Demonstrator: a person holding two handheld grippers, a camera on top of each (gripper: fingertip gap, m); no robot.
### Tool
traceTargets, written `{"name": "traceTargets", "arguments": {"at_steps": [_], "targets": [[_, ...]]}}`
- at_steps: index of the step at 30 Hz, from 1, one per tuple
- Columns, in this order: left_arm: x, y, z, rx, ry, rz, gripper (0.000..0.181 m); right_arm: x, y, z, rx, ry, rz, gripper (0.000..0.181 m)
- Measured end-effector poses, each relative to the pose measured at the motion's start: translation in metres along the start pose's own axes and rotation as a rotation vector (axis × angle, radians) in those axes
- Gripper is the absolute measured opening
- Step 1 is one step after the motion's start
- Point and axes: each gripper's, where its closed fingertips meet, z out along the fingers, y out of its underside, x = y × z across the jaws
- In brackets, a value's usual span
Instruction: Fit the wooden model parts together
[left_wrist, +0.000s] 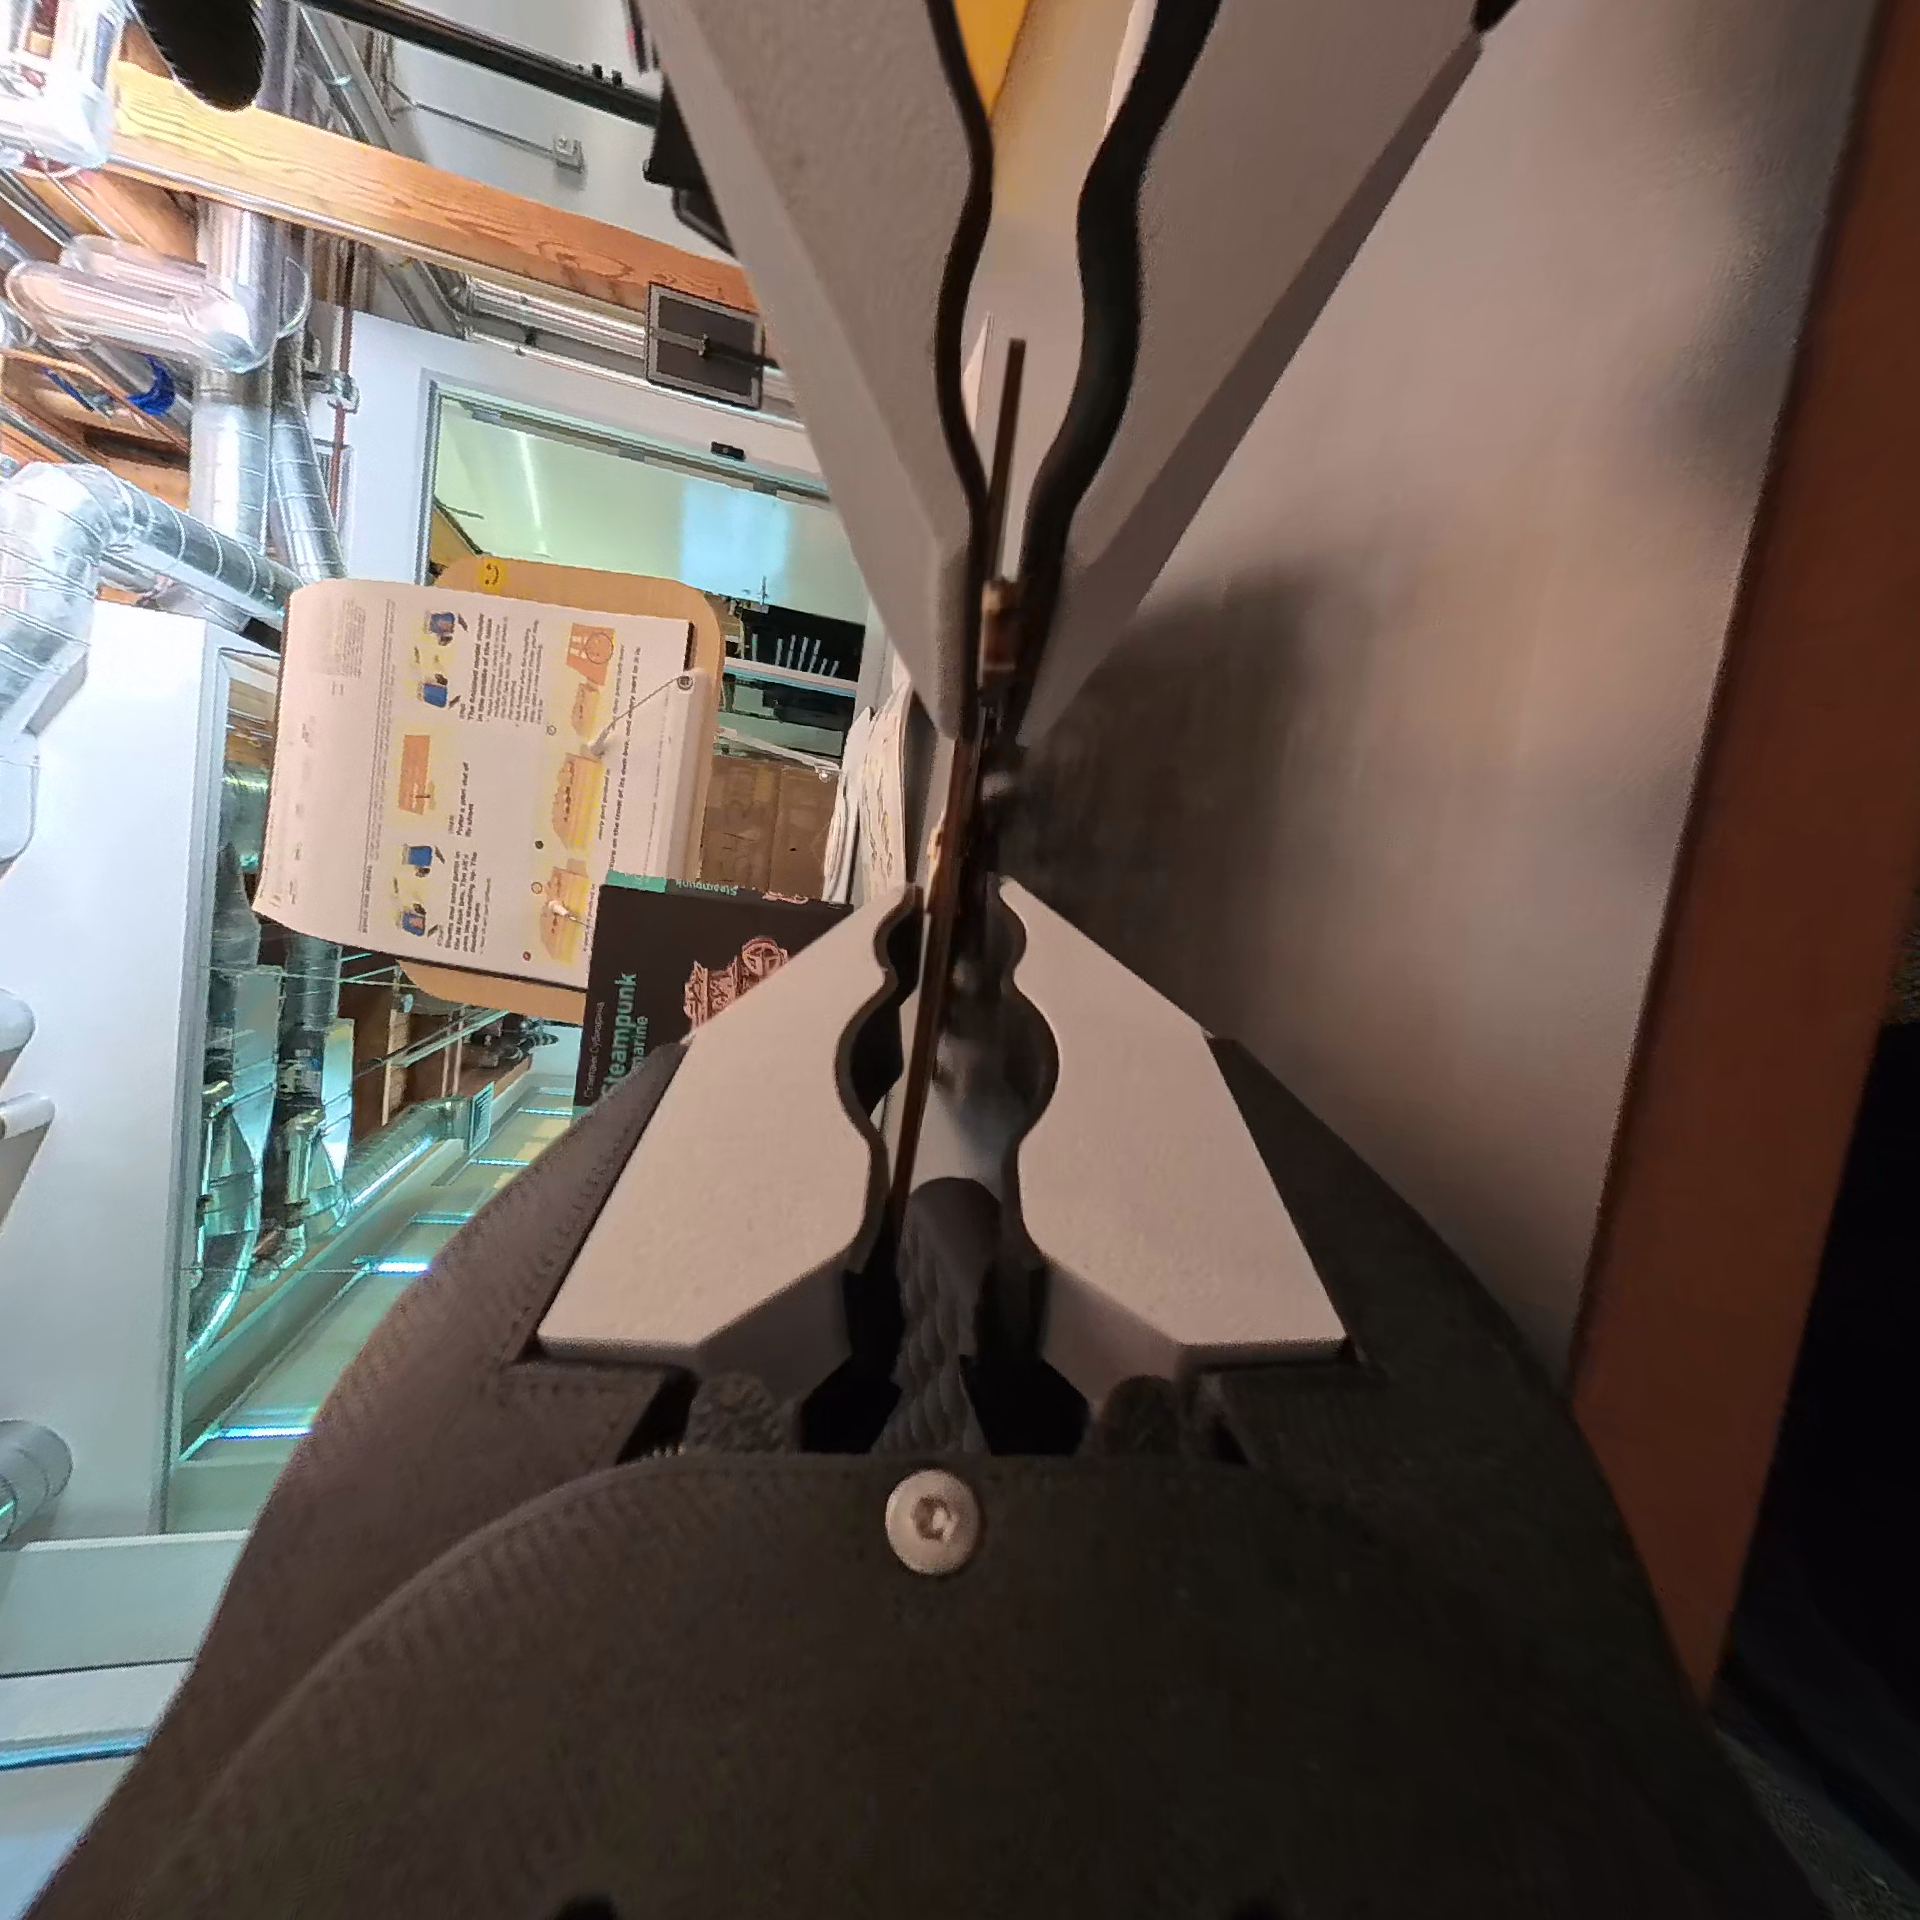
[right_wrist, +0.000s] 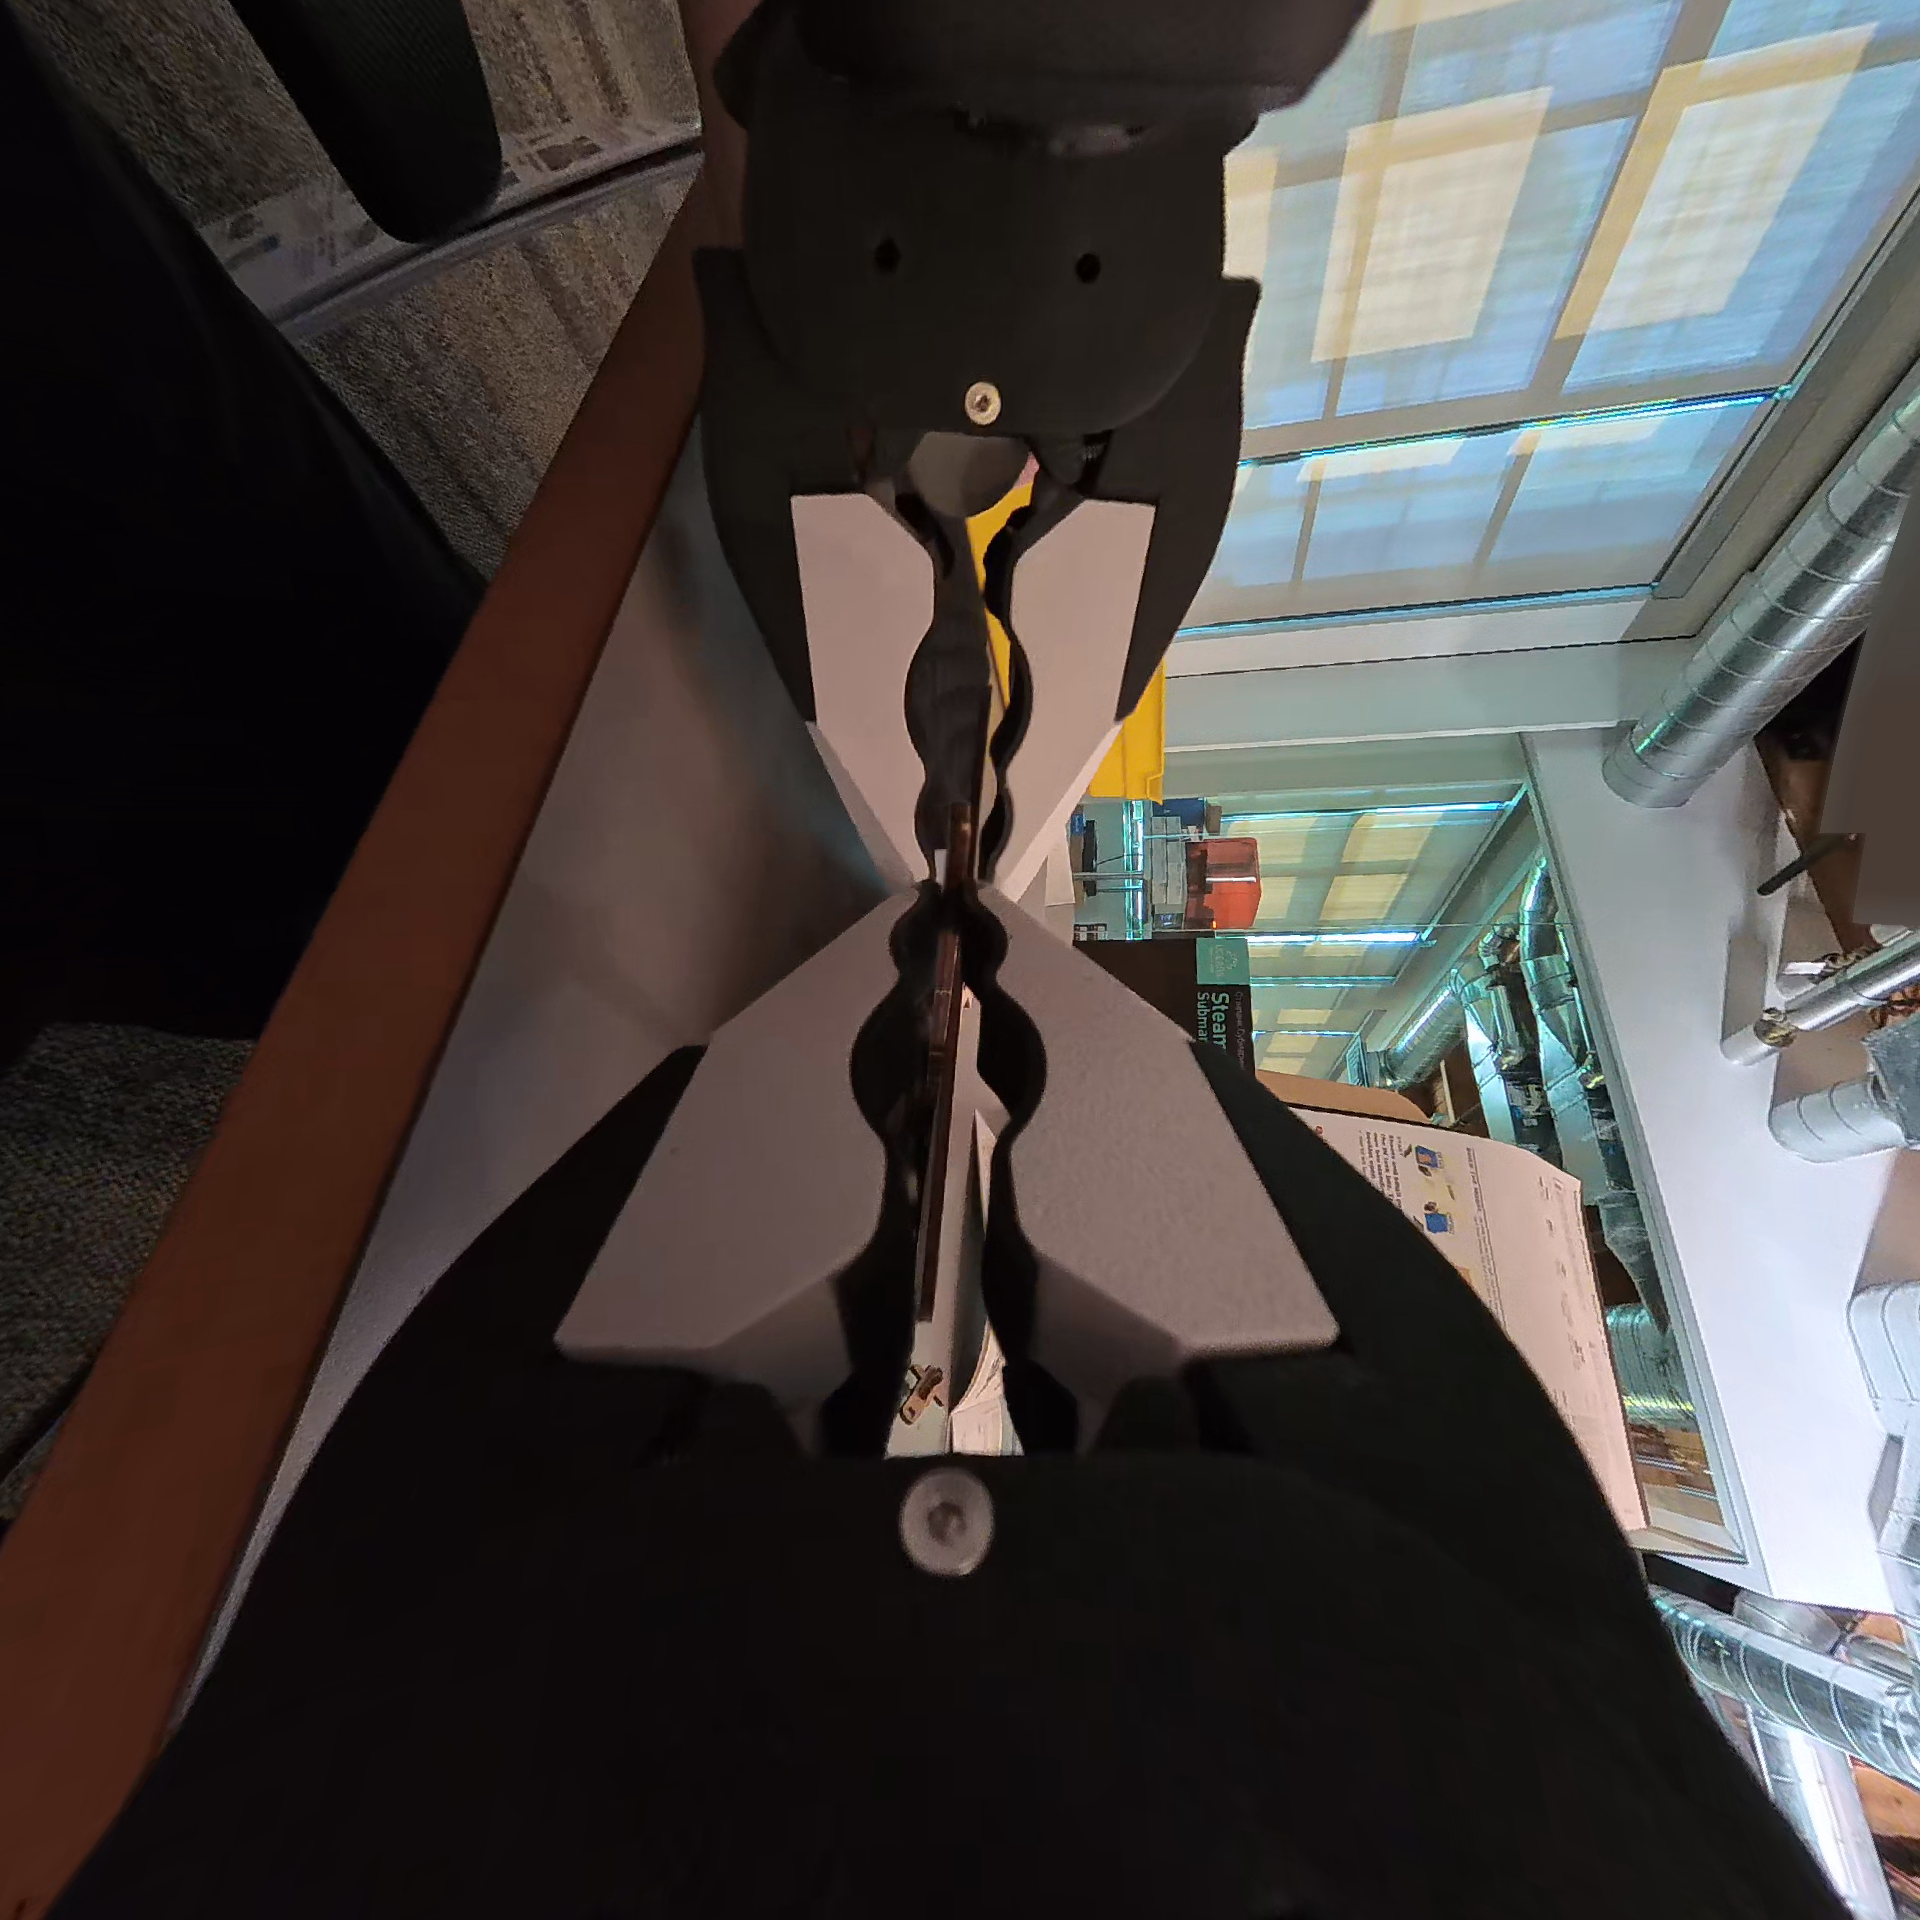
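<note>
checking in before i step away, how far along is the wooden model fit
Done: both grippers have picked up thin wooden parts. In hand: left gripper and right gripper meet tip to tip, each shut on an edge-on part. Left: whether the parts have joined cannot be told.

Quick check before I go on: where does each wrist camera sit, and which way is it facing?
Left wrist view: on the left gripper, facing the right gripper tip to tip; own fingers show.
Right wrist view: on the right gripper, facing the left gripper; own fingers show.
Shared: both grippers, the thin wooden part edge-on, the instruction sheet.
</note>
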Motion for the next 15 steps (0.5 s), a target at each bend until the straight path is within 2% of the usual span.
{"name": "traceTargets", "arguments": {"at_steps": [3, 10, 15], "targets": [[-0.001, -0.002, 0.002, -0.002, -0.015, 0.012, 0.002, 0.0, 0.0, 0.0, -0.002, -0.004, 0.002, 0.002], [-0.003, 0.0, 0.004, -0.014, -0.028, 0.002, 0.001, 0.003, 0.001, 0.0, 0.001, 0.002, 0.045, 0.003], [0.002, 0.004, 0.007, -0.028, -0.006, 0.003, 0.0, 0.012, -0.021, -0.009, 0.107, -0.012, 0.243, 0.002]]}}
